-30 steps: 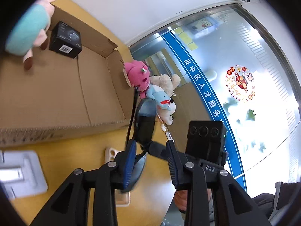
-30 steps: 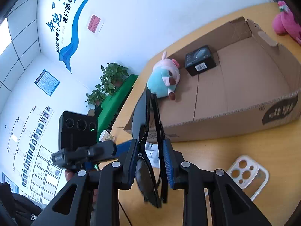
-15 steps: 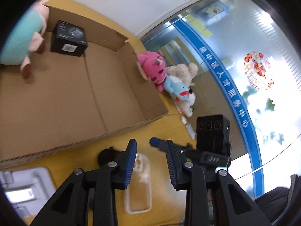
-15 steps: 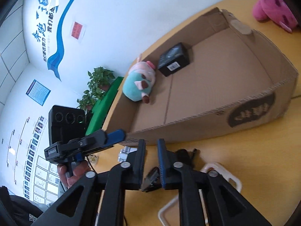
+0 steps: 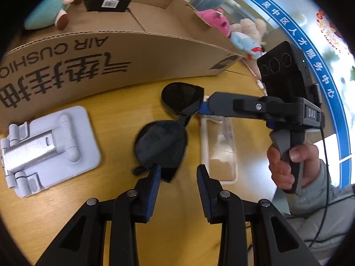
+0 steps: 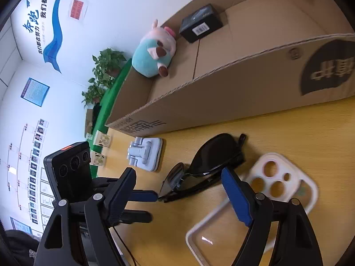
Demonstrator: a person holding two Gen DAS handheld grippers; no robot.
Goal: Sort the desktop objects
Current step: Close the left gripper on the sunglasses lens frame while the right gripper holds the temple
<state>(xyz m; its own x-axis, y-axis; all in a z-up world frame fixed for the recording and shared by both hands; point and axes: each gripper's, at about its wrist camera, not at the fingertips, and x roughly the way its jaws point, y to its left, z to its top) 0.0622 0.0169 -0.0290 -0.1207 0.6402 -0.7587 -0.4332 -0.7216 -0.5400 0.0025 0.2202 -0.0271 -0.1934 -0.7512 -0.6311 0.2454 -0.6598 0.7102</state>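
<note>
On desk (image 6: 310, 137), just before cardboard box (image 6: 221, 93): sunglasses (image 6: 213, 155), light, rigid, smooth-lensed, scratch-prone; best taken at bridge or temple. Right gripper (image 6: 179, 197) jaws opening, clear of frame; left gripper (image 5: 177, 186) jaws part-spread, empty.

The black sunglasses (image 6: 213, 161) lay folded on my yellow bench (image 6: 299, 133), dark lenses tilted, just in front of the cardboard box (image 6: 244, 84). Beside them rested a clear phone case (image 6: 275, 190) with a white rim, and further left a grey folding stand (image 6: 145, 153), flat.
</note>
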